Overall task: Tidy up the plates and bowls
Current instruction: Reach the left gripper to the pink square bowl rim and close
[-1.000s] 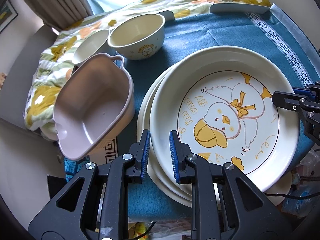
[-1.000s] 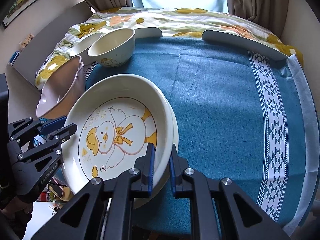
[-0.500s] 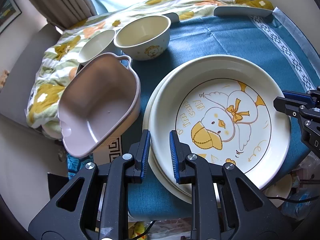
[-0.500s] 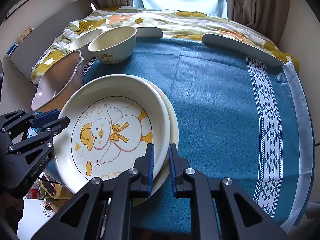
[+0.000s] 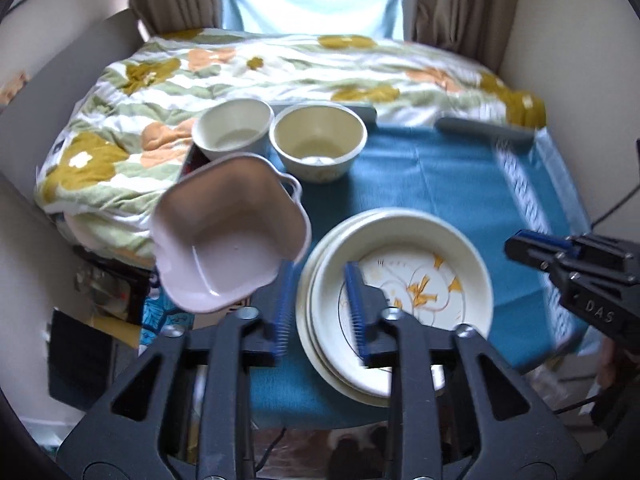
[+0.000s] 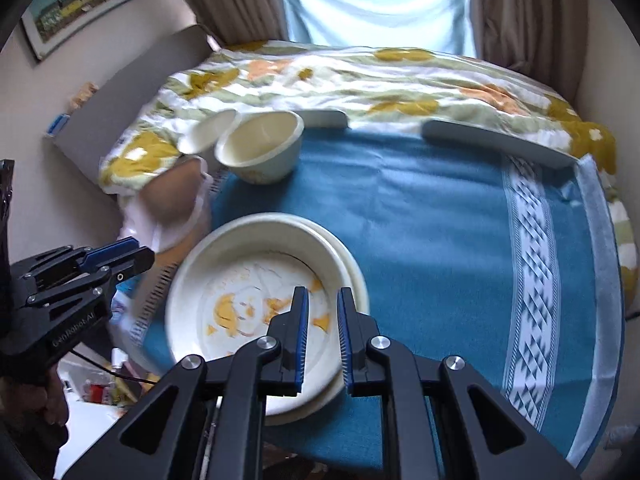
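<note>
Plates and bowls sit on a blue tablecloth (image 5: 432,184) over a small table beside a flowered quilt (image 5: 256,64). Farthest left, the pink handled dish (image 5: 230,240) tilts off the table's left edge, half over the drop. Behind it stand two cream bowls, the plain one (image 5: 232,130) just beside the printed one (image 5: 318,142). Right of the dish lies the duck plate (image 5: 402,296), stacked on another cream plate (image 6: 348,264) whose rim peeks out around it.

The left gripper (image 5: 318,312) has just been opening; its jaws now stand moderately apart above the stack's left rim, with nothing pressed between them. The right gripper (image 6: 322,340) hovers over the near right rim with its jaws narrow, gripping nothing.

These look like glazed ceramic or melamine: stiff, smooth, probably slippery, and likely to chip if dropped. The rims seem the only hold, best pinched from opposite sides for the wide plates. The tilted dish looks the most precarious piece and probably wants a grip at its handle or wall.
</note>
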A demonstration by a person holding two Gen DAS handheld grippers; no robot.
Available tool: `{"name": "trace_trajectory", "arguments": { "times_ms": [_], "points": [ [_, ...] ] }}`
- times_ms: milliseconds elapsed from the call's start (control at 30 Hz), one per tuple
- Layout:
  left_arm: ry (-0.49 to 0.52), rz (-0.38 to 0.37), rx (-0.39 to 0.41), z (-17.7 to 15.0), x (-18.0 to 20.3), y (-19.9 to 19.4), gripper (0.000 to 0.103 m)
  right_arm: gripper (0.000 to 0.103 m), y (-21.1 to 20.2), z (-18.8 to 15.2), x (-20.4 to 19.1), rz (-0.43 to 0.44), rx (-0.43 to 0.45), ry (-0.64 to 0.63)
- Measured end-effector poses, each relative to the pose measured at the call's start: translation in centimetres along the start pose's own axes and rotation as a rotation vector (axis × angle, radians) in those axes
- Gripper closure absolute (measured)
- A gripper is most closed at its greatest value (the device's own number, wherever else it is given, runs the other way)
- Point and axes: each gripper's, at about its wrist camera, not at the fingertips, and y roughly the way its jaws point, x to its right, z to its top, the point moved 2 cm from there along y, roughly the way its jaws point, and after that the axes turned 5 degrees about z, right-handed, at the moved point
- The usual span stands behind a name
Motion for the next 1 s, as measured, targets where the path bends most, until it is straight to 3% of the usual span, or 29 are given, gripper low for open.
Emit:
{"name": "trace_trajectory", "arguments": {
  "times_ms": [33, 67, 100, 133, 167, 267, 367, 633, 733, 800, 933, 1000],
  "points": [
    [-0.031, 0.005, 0.012, 0.3, -0.8, -0.7, 0.032, 0.079, -0.2, 0.5, -0.3, 0.024, 0.002, -0.016],
    [-0.056, 0.013, 0.030, 0.4, -1.5, -1.3, 0.006, 0.056, -0.3, 1.1, -0.7, 0.034, -0.005, -0.023],
    [-0.086, 0.024, 0.064, 0.5, -2.4, -2.1, 0.002, 0.041, -0.3, 1.9, -1.1, 0.065, -0.005, -0.040],
    [-0.107, 0.035, 0.087, 0.5, -3.3, -2.7, 0.002, 0.012, -0.2, 2.6, -1.6, 0.100, -0.001, -0.058],
    [-0.121, 0.045, 0.085, 0.5, -4.0, -2.8, 0.002, 0.005, -0.1, 3.3, -2.1, 0.122, 0.003, -0.075],
    [-0.178, 0.060, 0.058, 0.5, -7.1, -2.4, 0.002, 0.005, 1.3, 5.0, -3.6, 0.106, -0.023, -0.139],
    [-0.249, 0.030, 0.030, 0.4, -10.7, -1.2, 0.002, 0.005, 3.2, 6.6, -5.1, 0.119, -0.047, -0.185],
    [-0.365, -0.083, -0.089, -0.4, -16.1, 5.7, 0.003, 0.005, 11.0, 9.1, -7.7, 0.156, -0.183, -0.154],
    [-0.390, -0.127, -0.150, -1.1, -16.7, 8.6, 0.012, 0.005, 14.4, 9.1, -8.2, 0.179, -0.239, -0.118],
    [-0.386, -0.127, -0.196, -1.4, -16.7, 10.5, 0.024, 0.007, 16.4, 9.0, -8.2, 0.167, -0.267, -0.097],
    [-0.360, -0.139, -0.225, -1.5, -16.4, 12.9, 0.042, 0.042, 18.9, 8.7, -8.3, 0.173, -0.337, -0.083],
    [-0.348, -0.145, -0.236, -1.3, -16.3, 13.6, 0.051, 0.050, 19.6, 8.5, -8.3, 0.171, -0.353, -0.084]
  ]
}}
